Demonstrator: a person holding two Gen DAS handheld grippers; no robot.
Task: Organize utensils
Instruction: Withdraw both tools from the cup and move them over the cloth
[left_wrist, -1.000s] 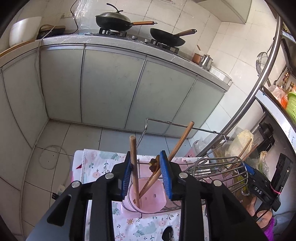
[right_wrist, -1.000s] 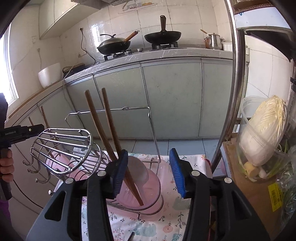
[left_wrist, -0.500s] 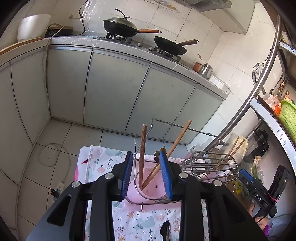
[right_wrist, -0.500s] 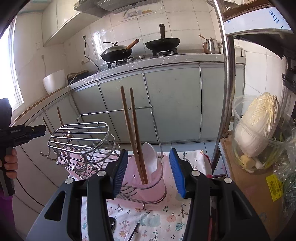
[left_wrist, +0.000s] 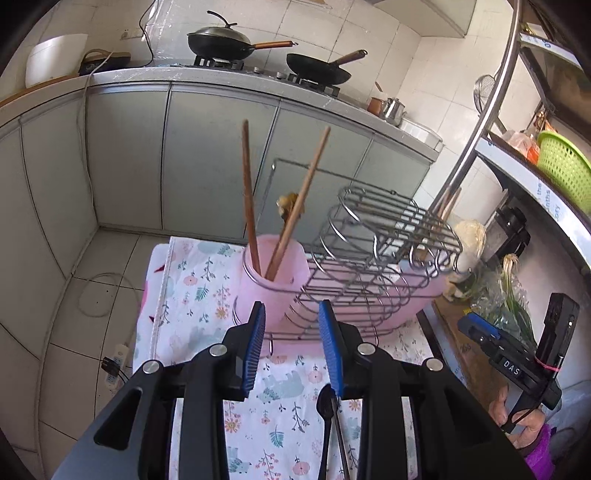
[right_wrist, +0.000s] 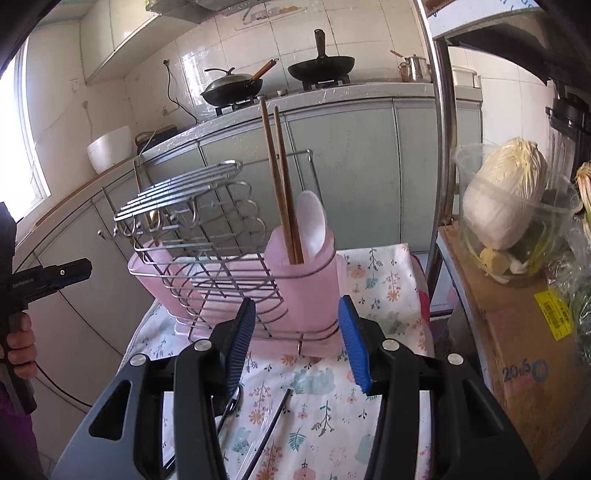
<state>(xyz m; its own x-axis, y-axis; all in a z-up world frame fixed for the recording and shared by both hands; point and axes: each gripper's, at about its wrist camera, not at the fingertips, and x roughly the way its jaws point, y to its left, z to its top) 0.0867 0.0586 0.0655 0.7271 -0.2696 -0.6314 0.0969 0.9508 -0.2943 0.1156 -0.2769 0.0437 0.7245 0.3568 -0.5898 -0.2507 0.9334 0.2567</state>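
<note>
A wire utensil rack (left_wrist: 373, 258) with pink plastic cups (left_wrist: 273, 291) stands on a floral cloth (left_wrist: 199, 295). Two wooden chopsticks (left_wrist: 251, 206) stand in the left cup. In the right wrist view the rack (right_wrist: 207, 243) shows the chopsticks (right_wrist: 284, 199) and a white spoon (right_wrist: 312, 225) in a pink cup (right_wrist: 306, 291). My left gripper (left_wrist: 291, 347) is open and empty, just short of the rack. My right gripper (right_wrist: 299, 343) is open and empty, in front of the cup. Dark utensils (left_wrist: 332, 432) lie on the cloth under the left gripper; a black stick (right_wrist: 269, 428) and a metal utensil (right_wrist: 231, 406) lie under the right one.
Grey cabinets (left_wrist: 207, 155) with woks (left_wrist: 221, 42) on a stove stand behind. A steel shelf post (right_wrist: 439, 122), a cabbage in a clear tub (right_wrist: 506, 206) and a cardboard box (right_wrist: 517, 347) stand at the right. The table's far edge drops to tiled floor (left_wrist: 88, 295).
Both grippers have pulled back and away from the rack, staying open. The chopsticks stay standing in the pink cup, clear of the fingers.
</note>
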